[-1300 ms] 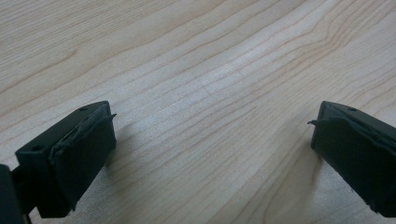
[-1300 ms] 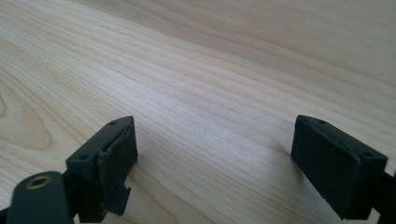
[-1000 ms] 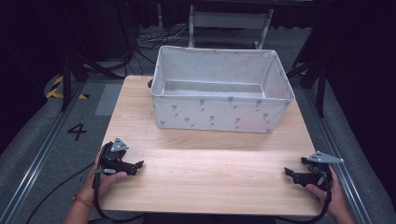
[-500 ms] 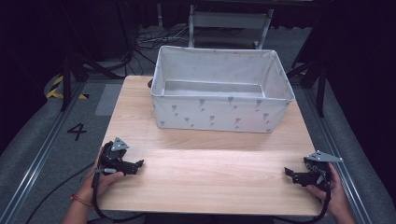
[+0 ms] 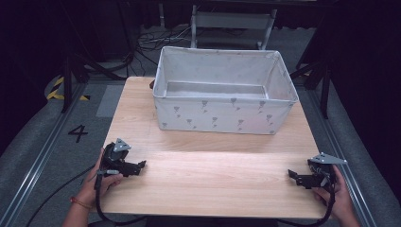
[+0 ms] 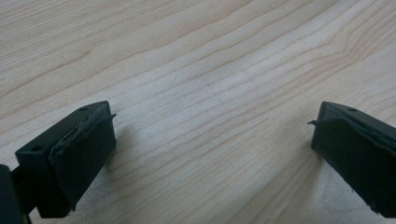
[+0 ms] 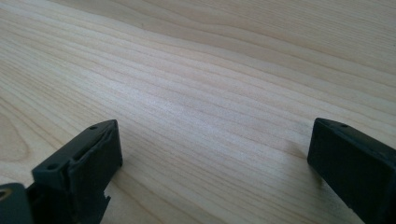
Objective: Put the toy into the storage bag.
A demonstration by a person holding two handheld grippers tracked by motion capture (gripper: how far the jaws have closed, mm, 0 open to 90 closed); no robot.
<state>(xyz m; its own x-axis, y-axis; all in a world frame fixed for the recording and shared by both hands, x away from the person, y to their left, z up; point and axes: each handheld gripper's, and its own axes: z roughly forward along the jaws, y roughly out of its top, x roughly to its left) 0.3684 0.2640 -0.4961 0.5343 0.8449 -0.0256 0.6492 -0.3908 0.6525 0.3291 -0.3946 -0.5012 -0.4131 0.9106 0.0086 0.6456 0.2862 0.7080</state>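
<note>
White fabric storage bin (image 5: 222,101), patterned and likely light and soft-walled, sits at twelve o'clock on the wooden table (image 5: 208,179); best gripped by its rim. Left gripper (image 5: 137,167) and right gripper (image 5: 294,177) rest spread, empty.

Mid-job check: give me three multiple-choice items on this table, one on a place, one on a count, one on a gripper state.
1. Where does the white fabric storage bin sit on the wooden table?
A. far half
B. near left corner
C. near right corner

2. How many grippers are over the table?
A. one
B. two
C. three

3. How do the left gripper's jaws stand?
A. shut
B. clamped on cloth
C. wide apart

Answers: 1 A, the bin stands beyond both hands; 2 B, left gripper and right gripper in the high view; 3 C, bare wood shows between them.
</note>
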